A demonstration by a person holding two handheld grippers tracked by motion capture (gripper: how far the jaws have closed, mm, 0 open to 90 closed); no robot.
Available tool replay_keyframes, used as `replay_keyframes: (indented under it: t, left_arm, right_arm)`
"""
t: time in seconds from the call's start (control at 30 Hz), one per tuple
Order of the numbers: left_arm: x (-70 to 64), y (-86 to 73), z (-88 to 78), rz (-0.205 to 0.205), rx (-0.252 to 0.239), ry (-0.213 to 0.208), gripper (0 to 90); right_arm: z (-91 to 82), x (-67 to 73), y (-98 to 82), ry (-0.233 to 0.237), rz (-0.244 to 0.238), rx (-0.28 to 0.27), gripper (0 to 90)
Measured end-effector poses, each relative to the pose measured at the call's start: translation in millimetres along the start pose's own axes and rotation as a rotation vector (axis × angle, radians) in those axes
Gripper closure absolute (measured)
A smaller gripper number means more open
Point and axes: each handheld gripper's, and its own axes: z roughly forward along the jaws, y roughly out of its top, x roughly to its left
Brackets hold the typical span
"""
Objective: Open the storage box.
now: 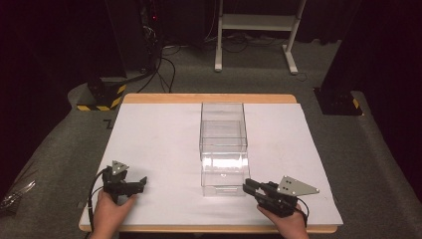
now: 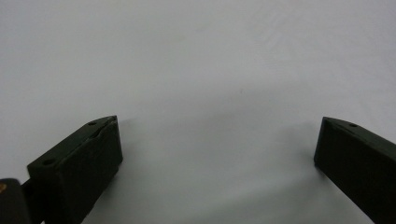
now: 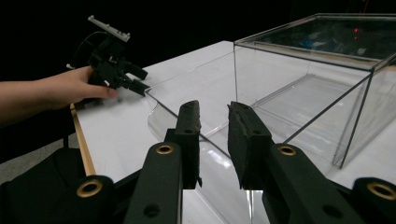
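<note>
Clear box (image 1: 223, 149): mid-bench (image 1: 149, 134), between both tools, open front toward the person.
Left tool (image 1: 142, 183): jaws wide apart, empty, low over white surface.
Right tool (image 1: 247, 186): jaws nearly closed, empty, just beside box's near corner.

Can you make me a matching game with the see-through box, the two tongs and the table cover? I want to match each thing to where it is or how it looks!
Things:
1. left tongs
2. right tongs
3. clear box
4. white table cover

Descriptions:
A. lying flat across the tabletop
B. jaws spread wide over bare white surface
C. standing in the middle of the table, see-through
D. jaws nearly together, pointing at the near corner of the clear box

Right pairs: 1-B, 2-D, 3-C, 4-A
</note>
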Motion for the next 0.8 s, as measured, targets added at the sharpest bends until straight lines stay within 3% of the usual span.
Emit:
replay_keyframes:
  t: [0.17, 0.37, 0.5, 0.57, 0.6, 0.73, 0.77, 0.8]
  left_arm:
    - [0.2, 0.0, -0.1, 0.003, 0.000, 0.001, 1.0]
    - [0.1, 0.0, 0.0, 0.001, 0.000, 0.000, 1.1]
    - [0.2, 0.0, 0.0, 0.003, 0.000, 0.001, 1.1]
    - [0.1, 0.0, 0.0, 0.001, 0.000, 0.000, 1.1]
    - [0.0, 0.0, 0.0, 0.000, 0.000, 0.000, 1.0]
    - [0.2, 0.0, 0.0, 0.003, 0.000, 0.001, 1.1]
    - [0.1, 0.0, 0.0, 0.001, 0.000, 0.000, 1.1]
    - [0.0, 0.0, 0.0, 0.000, 0.000, 0.000, 1.1]
  right_arm:
    - [-0.6, -3.0, 2.2, -0.022, -0.004, -0.007, 72.2]
    - [-4.5, -11.2, 3.6, -0.087, -0.006, -0.021, 68.9]
    - [-10.6, -20.7, 0.7, -0.167, -0.003, -0.027, 66.1]
    - [-11.4, -22.2, 0.0, -0.180, -0.002, -0.028, 65.7]
    - [-14.2, -27.2, -2.5, -0.228, -0.007, -0.020, 64.0]
    - [-19.9, -38.4, -8.5, -0.310, 0.007, -0.007, 61.2]
    - [-19.9, -38.4, -8.5, -0.310, 0.007, -0.007, 61.2]
    - [-22.9, -43.9, -12.2, -0.357, 0.012, 0.008, 58.9]
